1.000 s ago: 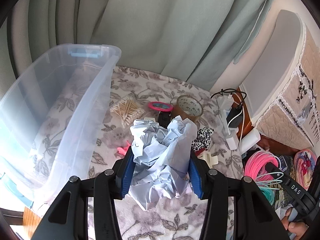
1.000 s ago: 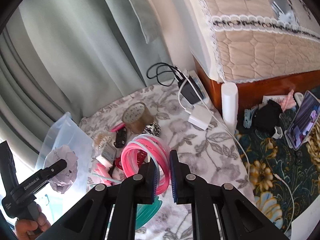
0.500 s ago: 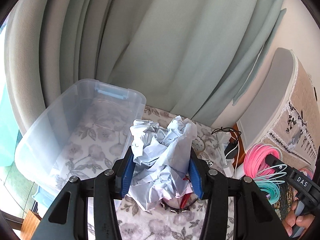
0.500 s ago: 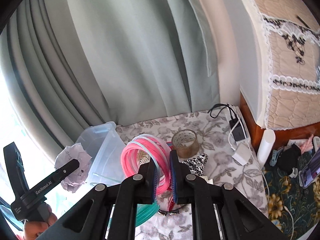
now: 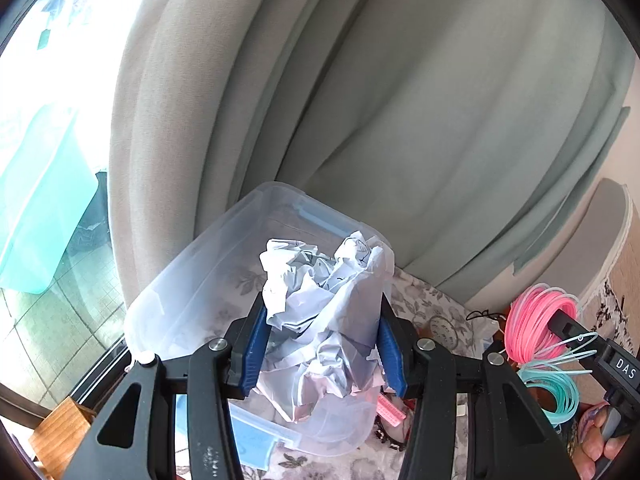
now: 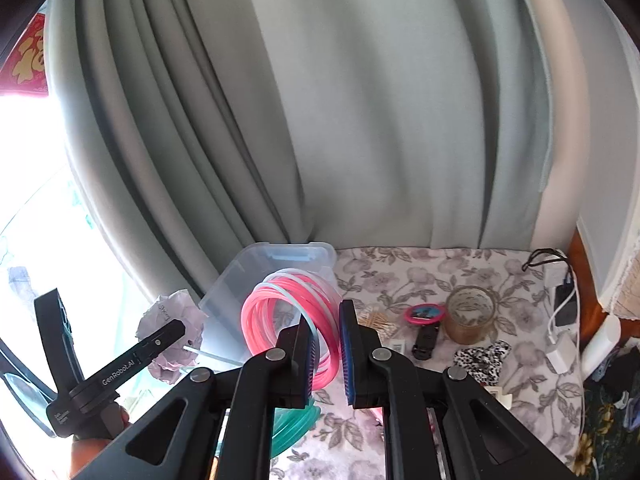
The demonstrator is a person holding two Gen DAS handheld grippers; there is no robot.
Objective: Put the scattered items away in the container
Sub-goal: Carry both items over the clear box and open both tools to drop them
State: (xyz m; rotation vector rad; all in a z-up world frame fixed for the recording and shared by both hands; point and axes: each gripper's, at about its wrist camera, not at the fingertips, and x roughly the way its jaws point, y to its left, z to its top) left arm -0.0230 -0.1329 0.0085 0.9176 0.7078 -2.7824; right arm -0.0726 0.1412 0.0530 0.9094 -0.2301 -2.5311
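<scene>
A crumpled ball of pale paper (image 5: 320,312) is clamped between the blue pads of my left gripper (image 5: 322,312), and it hangs in front of and above the clear plastic bin (image 5: 188,292). My right gripper (image 6: 326,316) is shut on a coil of pink plastic cord (image 6: 272,320), with a teal coil (image 6: 292,420) dangling below it. The bin (image 6: 288,256) sits just behind the pink coil at the table's left end. The left gripper (image 6: 120,364) with its paper (image 6: 172,320) is held to the bin's left in the right wrist view.
On the floral cloth (image 6: 400,272) lie cotton swabs (image 6: 376,320), a pink round case (image 6: 424,314), a black clip (image 6: 426,342), a tape roll (image 6: 470,312), a leopard scrunchie (image 6: 480,360) and chargers with cables (image 6: 560,320). Grey-green curtains (image 6: 360,120) hang behind; a window is on the left.
Both grippers rose and swung left toward the bin, each keeping its load. The bin went from the left side to straight ahead, and the scattered items slid low and right.
</scene>
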